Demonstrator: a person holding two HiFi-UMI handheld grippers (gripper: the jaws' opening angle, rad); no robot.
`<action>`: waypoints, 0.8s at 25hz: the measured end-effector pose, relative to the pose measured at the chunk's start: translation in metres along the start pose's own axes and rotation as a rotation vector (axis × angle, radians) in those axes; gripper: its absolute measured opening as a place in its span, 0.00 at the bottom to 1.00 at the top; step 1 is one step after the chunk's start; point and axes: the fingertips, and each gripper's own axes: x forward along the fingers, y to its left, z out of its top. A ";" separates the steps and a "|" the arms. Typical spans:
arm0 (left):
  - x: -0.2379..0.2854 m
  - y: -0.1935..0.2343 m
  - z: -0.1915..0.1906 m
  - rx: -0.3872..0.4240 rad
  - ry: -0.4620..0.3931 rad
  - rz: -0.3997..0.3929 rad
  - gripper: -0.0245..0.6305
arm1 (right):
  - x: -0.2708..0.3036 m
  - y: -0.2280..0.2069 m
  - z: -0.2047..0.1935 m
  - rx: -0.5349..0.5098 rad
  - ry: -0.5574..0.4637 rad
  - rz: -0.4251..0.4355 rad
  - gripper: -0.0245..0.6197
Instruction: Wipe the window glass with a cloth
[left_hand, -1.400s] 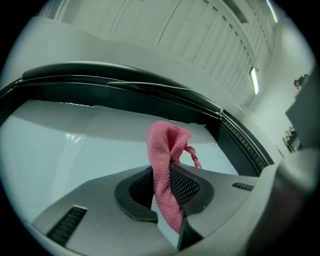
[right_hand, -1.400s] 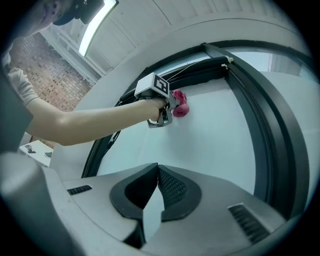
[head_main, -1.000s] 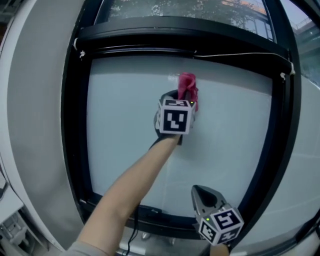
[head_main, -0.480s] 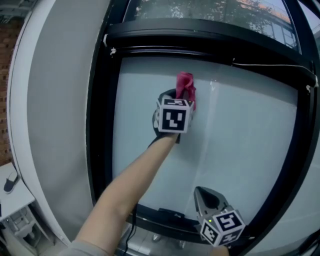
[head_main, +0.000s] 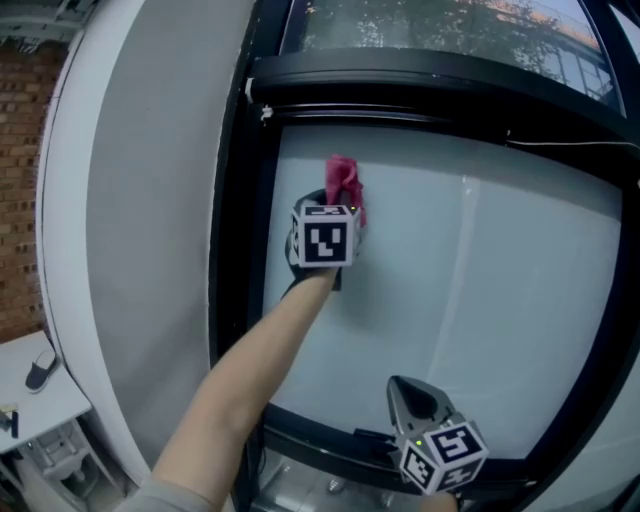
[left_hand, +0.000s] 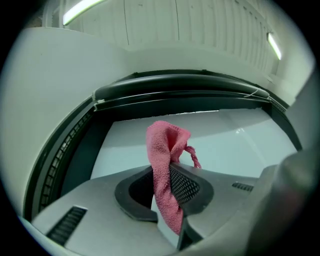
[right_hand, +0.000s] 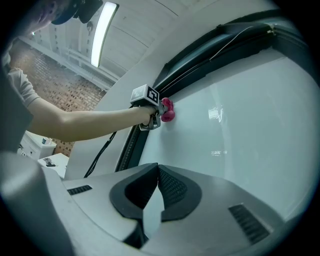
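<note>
A pink cloth is pressed to the pale window glass near its upper left. My left gripper is shut on the cloth, which stands up between the jaws in the left gripper view as a folded pink cloth. In the right gripper view the same cloth shows beside the black frame. My right gripper hangs low in front of the pane's bottom, shut with nothing in it, its jaws closed together.
A thick black window frame borders the glass on the left, top and bottom. A grey-white wall curves away at the left. A small white table stands at the lower left. A thin cord runs along the top frame.
My left gripper and the cloth have slid left across the glass toward the left frame. The view has also swung, showing more wall. The right gripper has stayed put.
</note>
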 end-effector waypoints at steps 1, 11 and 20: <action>-0.001 0.010 -0.003 -0.002 0.003 0.021 0.14 | 0.003 0.004 -0.001 0.002 -0.001 0.005 0.04; -0.014 0.089 -0.015 0.021 0.009 0.236 0.14 | 0.031 0.028 -0.004 0.026 -0.020 0.032 0.04; -0.032 0.102 -0.027 0.061 0.009 0.280 0.14 | 0.043 0.048 -0.001 0.036 -0.032 0.071 0.04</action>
